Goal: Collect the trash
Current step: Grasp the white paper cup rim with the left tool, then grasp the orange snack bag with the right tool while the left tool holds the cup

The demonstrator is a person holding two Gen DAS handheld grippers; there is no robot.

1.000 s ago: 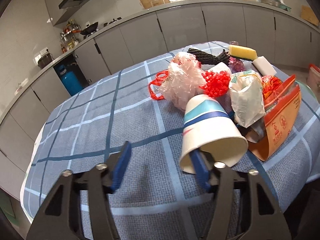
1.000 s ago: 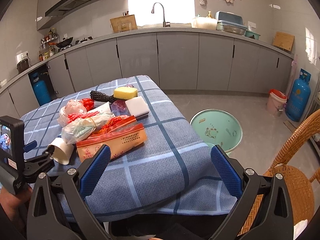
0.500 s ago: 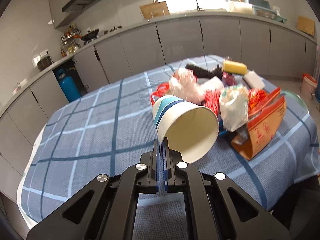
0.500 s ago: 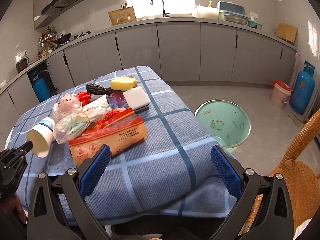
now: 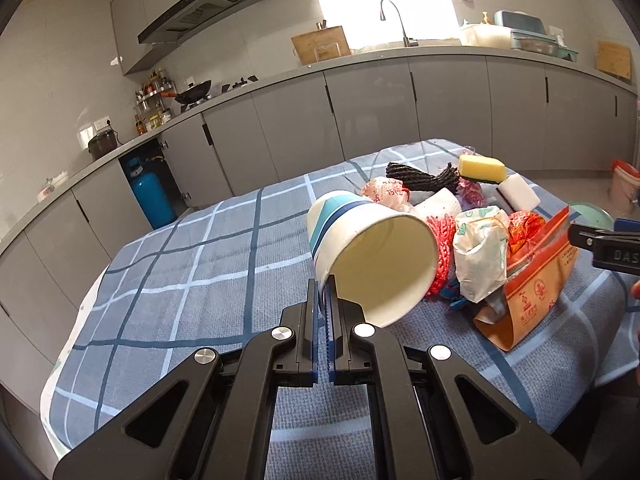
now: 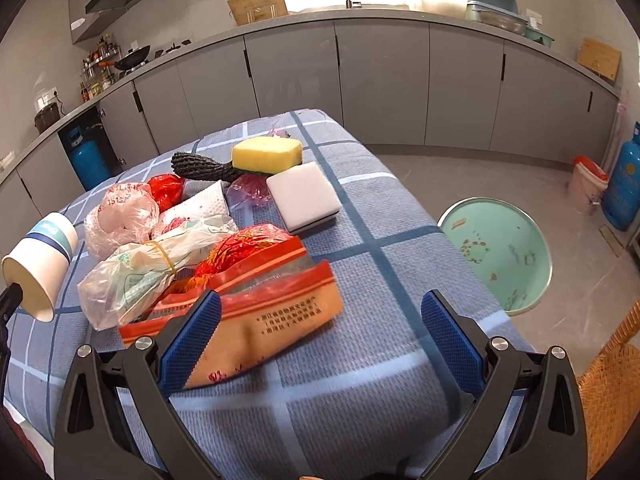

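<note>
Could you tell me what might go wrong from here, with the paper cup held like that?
The left tool pinches only the thin rim of the paper cup, which hangs sideways; it could crumple or slip out during carrying. The green bin stands on the floor beyond the table's far side, so swinging the cup across might brush the heaped plastic bags.

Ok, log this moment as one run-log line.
left gripper: shut on paper cup rim, cup lifted | right gripper: open, over orange zip bag | green bin: on floor

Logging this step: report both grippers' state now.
Left gripper: closed on the paper cup's rim.
Right gripper: open, holding nothing.
</note>
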